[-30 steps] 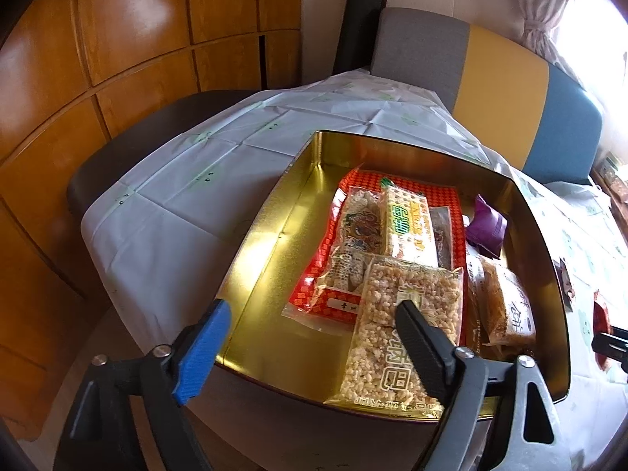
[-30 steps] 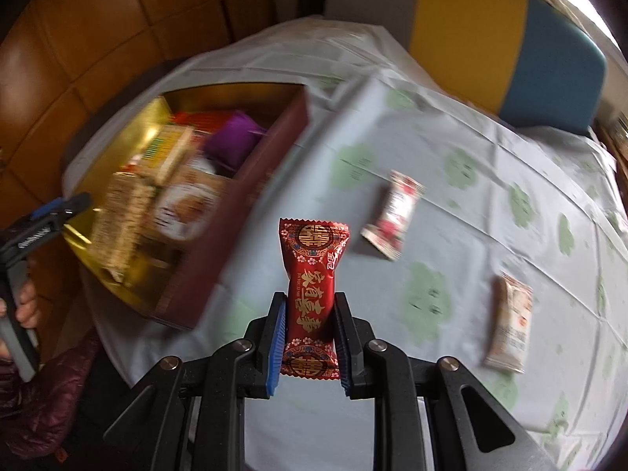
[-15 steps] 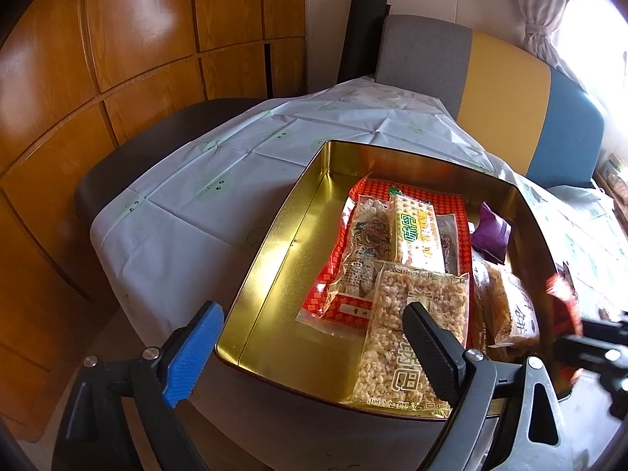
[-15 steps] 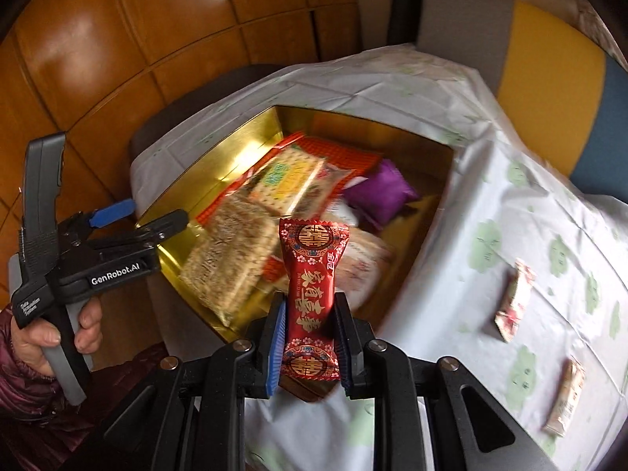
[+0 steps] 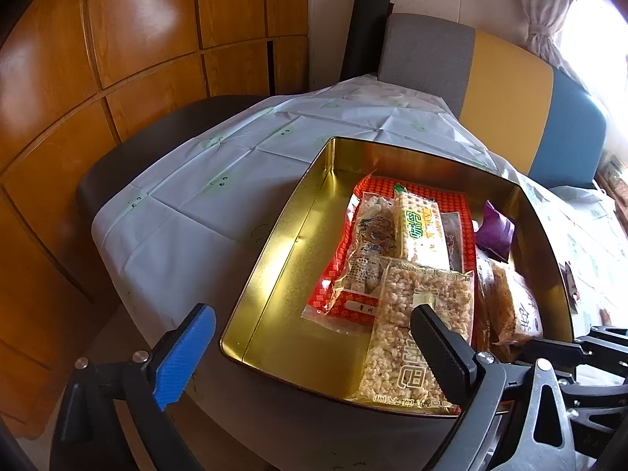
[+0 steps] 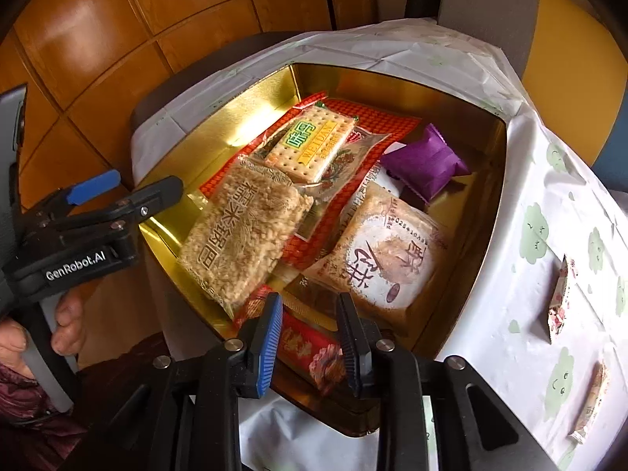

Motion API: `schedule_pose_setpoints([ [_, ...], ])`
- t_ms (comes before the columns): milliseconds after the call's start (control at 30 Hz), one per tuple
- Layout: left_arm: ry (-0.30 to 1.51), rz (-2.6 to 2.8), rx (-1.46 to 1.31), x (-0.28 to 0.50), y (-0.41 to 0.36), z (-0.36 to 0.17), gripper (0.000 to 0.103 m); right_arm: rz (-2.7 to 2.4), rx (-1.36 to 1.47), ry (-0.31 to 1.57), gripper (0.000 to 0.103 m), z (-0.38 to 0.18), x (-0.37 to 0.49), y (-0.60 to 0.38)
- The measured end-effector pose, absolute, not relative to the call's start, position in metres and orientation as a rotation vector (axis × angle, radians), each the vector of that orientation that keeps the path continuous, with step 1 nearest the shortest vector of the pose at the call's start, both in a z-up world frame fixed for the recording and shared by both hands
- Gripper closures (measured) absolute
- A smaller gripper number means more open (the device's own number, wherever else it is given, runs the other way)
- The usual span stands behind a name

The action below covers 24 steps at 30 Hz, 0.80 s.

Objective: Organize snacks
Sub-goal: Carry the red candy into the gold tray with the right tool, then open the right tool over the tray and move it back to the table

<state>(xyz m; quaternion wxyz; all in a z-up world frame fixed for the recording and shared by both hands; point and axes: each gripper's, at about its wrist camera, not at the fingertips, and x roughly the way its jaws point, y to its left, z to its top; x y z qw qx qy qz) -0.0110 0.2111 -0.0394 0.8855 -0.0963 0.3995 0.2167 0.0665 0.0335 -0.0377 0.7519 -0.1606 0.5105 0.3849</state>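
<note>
Right tongs (image 6: 310,337) are opening above the near edge of the gold tin (image 6: 486,212), and the red packet (image 6: 314,349) lies in the tin between the pads with neither pressing on it, while your left tongs (image 5: 314,349) hang wide open and empty at the tin's near left corner. You would likely find the two wrapped snacks (image 6: 559,306) out on the cloth (image 6: 549,204) to the right light, crinkly and slippery, with brittle filling. Take each across its middle, gently, not by the sealed ends.
</note>
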Motion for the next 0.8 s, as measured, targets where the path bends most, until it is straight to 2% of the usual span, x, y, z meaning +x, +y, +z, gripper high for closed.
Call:
schedule_pose_setpoints([
  [467, 0.829, 0.421, -0.205, -0.012, 0.205, -0.037, 0.001, 0.802, -0.400, 1.108, 0.075, -0.048, 0.061, 0.037],
  [800, 0.828, 0.418, -0.151, -0.011, 0.198, -0.036, 0.001, 0.770, -0.322, 1.029, 0.074, -0.028, 0.060, 0.021],
])
